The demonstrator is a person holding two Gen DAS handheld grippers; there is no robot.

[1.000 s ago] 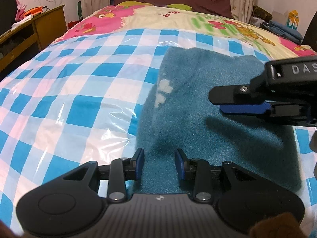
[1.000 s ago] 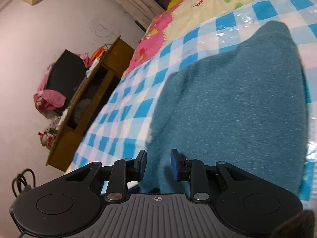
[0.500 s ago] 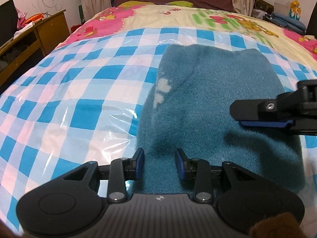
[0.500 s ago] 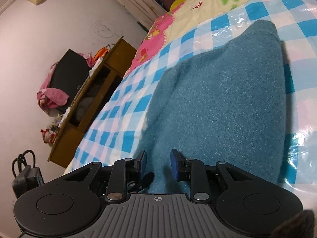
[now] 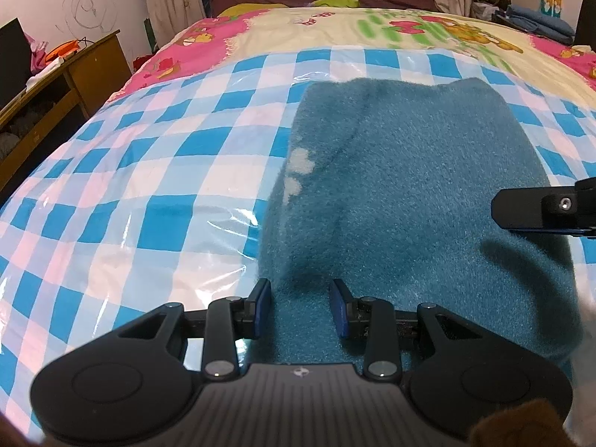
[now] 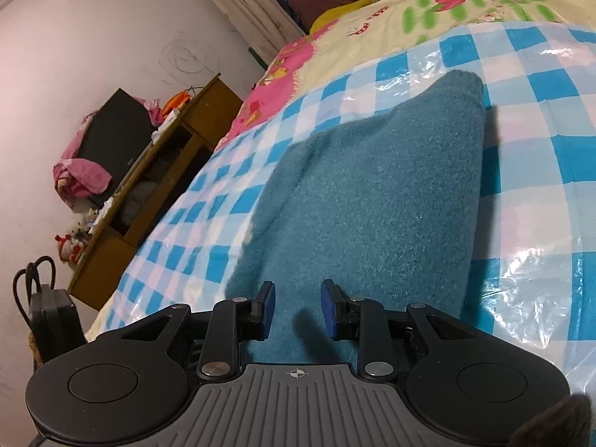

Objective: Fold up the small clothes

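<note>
A teal fleece garment (image 5: 409, 193) lies folded into a rough rectangle on the blue-and-white checked plastic sheet (image 5: 167, 171); pale patches (image 5: 300, 160) show near its left edge. My left gripper (image 5: 300, 303) hovers open over the garment's near left corner, nothing pinched between its blue pads. In the right wrist view the garment (image 6: 372, 193) fills the middle, and my right gripper (image 6: 298, 305) stands open above its near end, pads apart over the cloth. One finger (image 5: 521, 210) of the right gripper juts in from the right edge of the left wrist view, above the garment's right side.
The checked sheet (image 6: 540, 119) covers a bed with a cartoon bedspread (image 5: 372, 26) beyond. A wooden cabinet (image 6: 167, 171) stands along the bed's left side, a black bag (image 6: 48, 316) on the floor beside it. Folded blue clothes (image 5: 540, 22) lie far right.
The right gripper has slid rightward toward the edge of the left wrist view, off the garment's middle. The left gripper has stayed over the same corner.
</note>
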